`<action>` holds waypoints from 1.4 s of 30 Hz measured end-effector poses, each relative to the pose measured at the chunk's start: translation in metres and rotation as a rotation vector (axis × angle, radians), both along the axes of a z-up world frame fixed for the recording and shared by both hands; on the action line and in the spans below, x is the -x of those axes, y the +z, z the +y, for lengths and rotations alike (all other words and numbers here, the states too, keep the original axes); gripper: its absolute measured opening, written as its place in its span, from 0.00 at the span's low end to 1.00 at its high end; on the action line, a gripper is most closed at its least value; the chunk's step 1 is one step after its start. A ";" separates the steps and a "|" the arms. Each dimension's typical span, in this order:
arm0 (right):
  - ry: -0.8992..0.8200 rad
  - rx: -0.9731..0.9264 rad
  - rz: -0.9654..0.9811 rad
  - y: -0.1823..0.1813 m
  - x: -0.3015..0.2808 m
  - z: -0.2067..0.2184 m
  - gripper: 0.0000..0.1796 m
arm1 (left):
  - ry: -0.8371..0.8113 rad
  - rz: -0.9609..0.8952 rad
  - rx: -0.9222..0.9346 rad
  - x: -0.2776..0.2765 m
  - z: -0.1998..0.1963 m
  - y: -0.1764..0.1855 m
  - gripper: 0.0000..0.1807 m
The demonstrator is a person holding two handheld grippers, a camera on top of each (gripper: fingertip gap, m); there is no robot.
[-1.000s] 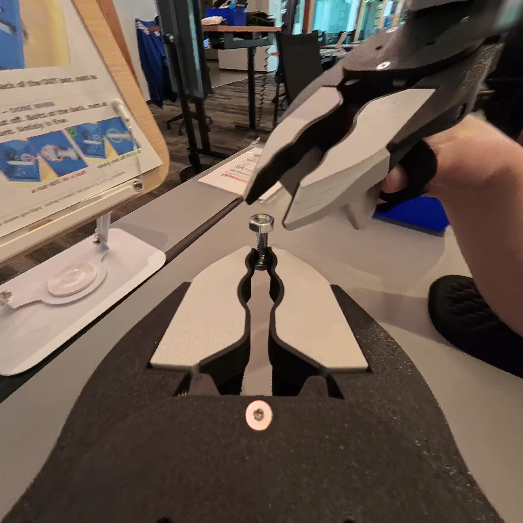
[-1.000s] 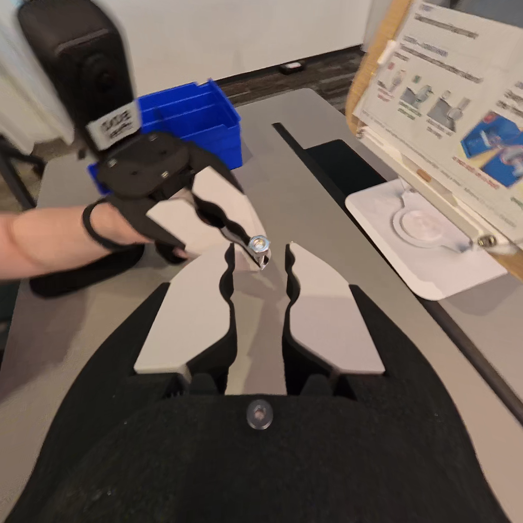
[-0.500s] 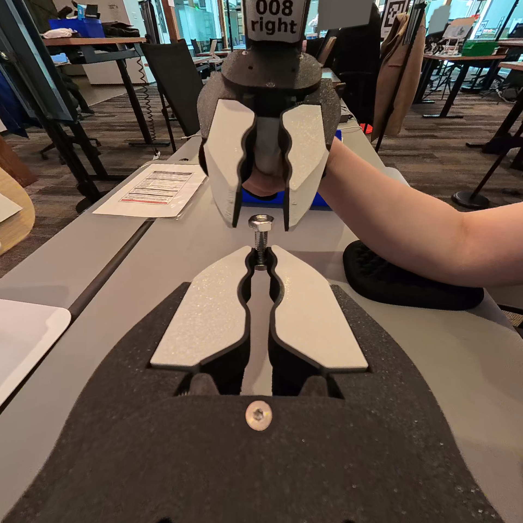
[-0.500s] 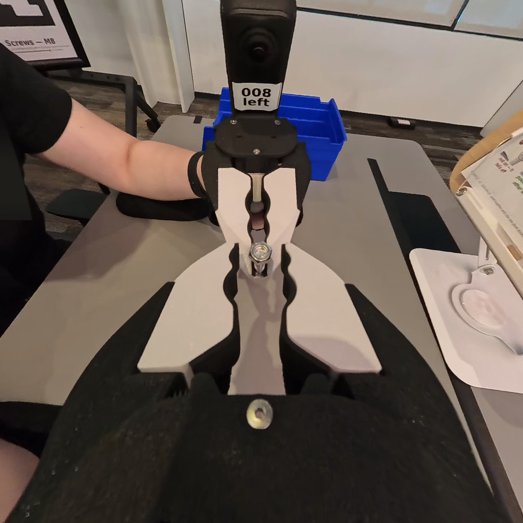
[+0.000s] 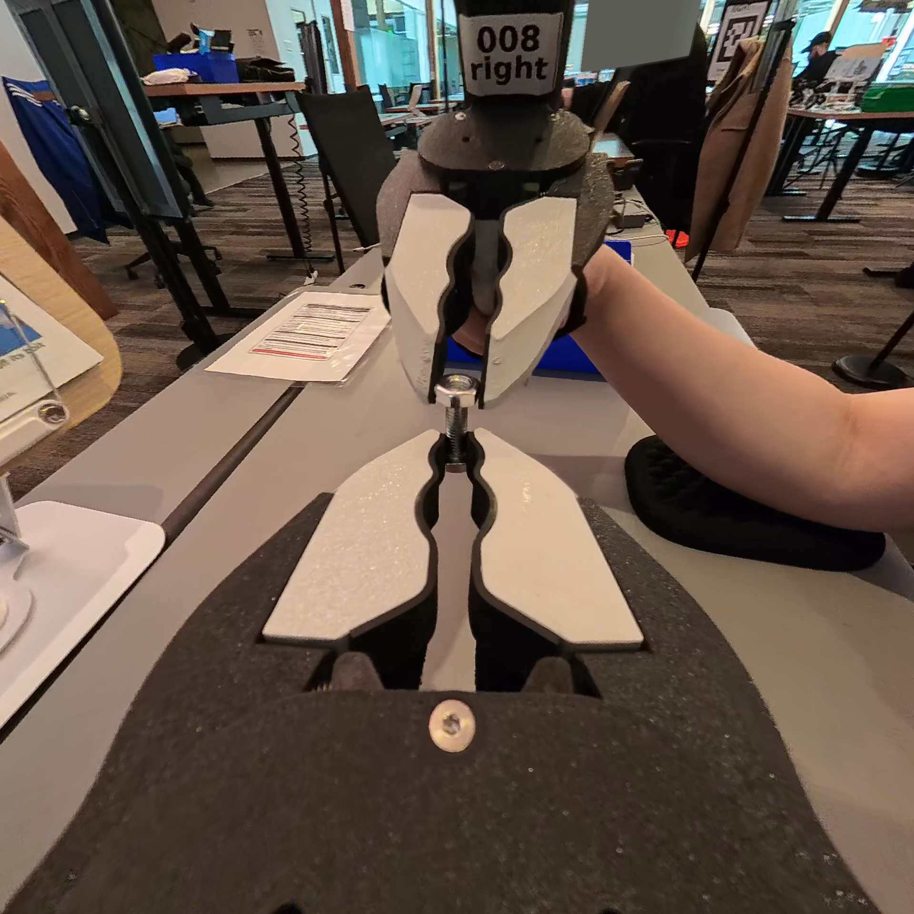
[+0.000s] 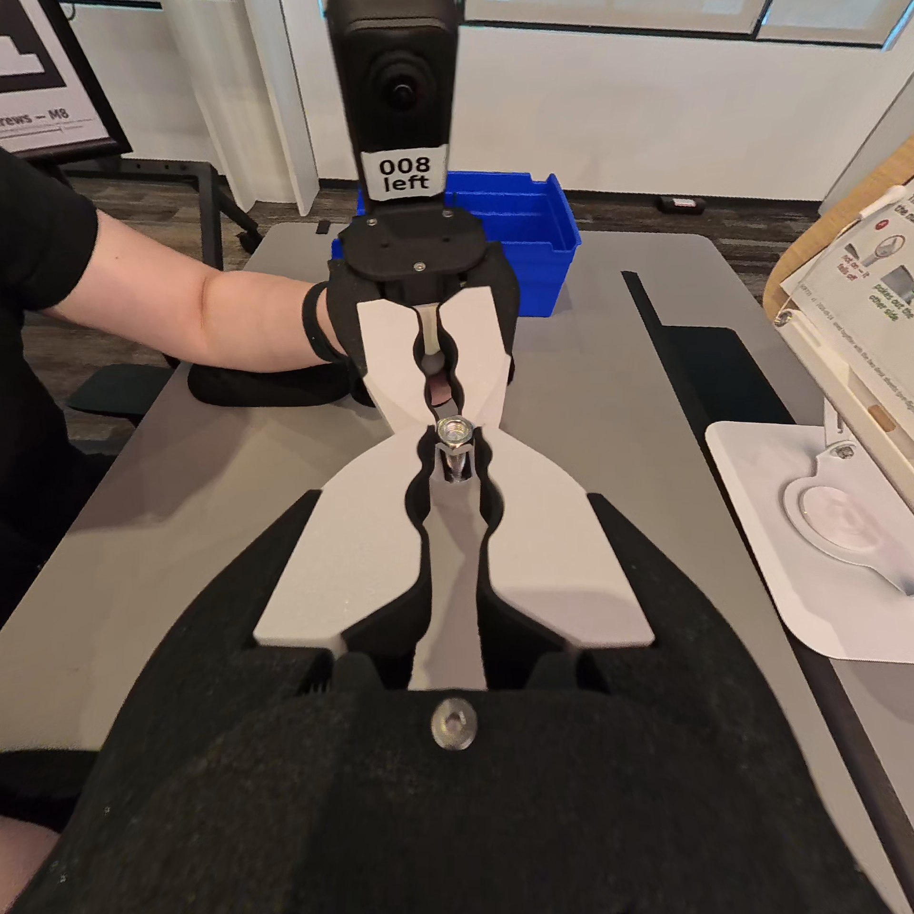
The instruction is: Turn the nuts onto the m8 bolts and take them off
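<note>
Nut point(image 5: 456, 394) sits at the top end of the m8 bolt point(image 5: 454, 435), bolt upright, held in the air above the grey table point(image 5: 306, 445) somewhere over its middle; it does not rest on the surface. Nearest in the left wrist view: left gripper point(image 5: 455, 457), clenched on the bolt's lower end, with the head seated in the notch at the fingertips and the threaded shank rising clear above them. Just beyond: right gripper point(image 5: 457, 395), coming in from the opposite side, tips on either flank of the nut. In the right wrist view the nut point(image 6: 455, 429) looks pinched between that gripper's tips, so it reads as grasping the nut, though full contact on both flats can't be confirmed.

Handling, as judgement: small steel parts, rigid, light, smooth and plated, so slippery under hard plastic pads. Take the nut across two opposite flats, not the corners, or it will cam out. Take the bolt by the head, below the threads, to stop it spinning. Twist about the bolt axis; off-axis pull could cock the nut or tip the bolt.

Farther off: black wrist pad point(image 5: 742, 514) toward the right edge, white stand base point(image 5: 74, 554) at the left edge, sheet of paper point(image 5: 306, 336) and blue bin point(image 6: 519, 237) toward the far edge.
</note>
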State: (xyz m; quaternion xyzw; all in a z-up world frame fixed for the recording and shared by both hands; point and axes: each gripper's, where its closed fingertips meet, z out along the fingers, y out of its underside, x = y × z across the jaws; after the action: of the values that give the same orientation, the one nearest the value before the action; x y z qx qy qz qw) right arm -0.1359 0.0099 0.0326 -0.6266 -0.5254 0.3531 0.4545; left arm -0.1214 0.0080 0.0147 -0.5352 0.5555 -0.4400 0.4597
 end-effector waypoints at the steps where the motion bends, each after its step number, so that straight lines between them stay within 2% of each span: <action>1: -0.017 0.008 0.004 0.000 0.001 0.003 0.08 | 0.023 0.002 -0.006 0.001 0.003 0.000 0.04; 11: -0.206 0.040 0.026 0.005 0.009 0.033 0.08 | 0.240 0.006 -0.006 0.011 0.034 0.006 0.04; 24: -0.445 0.057 0.025 0.010 0.024 0.059 0.08 | 0.415 0.004 -0.017 0.026 0.060 0.010 0.04; 28: -0.466 0.041 0.006 0.010 0.025 0.060 0.09 | 0.409 -0.002 0.003 0.027 0.060 0.011 0.04; 31: -0.425 0.045 -0.028 0.010 0.023 0.052 0.13 | 0.372 0.014 0.007 0.025 0.057 0.009 0.04; 35: -0.370 -0.006 -0.191 0.001 0.001 0.036 0.18 | 0.270 0.086 -0.001 0.018 0.045 -0.003 0.04; 39: -0.316 0.022 -0.230 -0.004 -0.011 0.022 0.15 | 0.200 0.188 -0.033 0.008 0.033 -0.024 0.04; 42: -0.287 0.075 -0.308 -0.021 -0.016 0.017 0.14 | 0.160 0.227 -0.046 0.000 0.025 -0.035 0.04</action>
State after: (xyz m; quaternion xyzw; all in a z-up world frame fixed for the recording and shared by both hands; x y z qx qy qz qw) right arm -0.1204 0.0268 0.0114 -0.7581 -0.4805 0.2043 0.3907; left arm -0.1218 0.0326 -0.0199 -0.6134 0.5696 -0.3256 0.4396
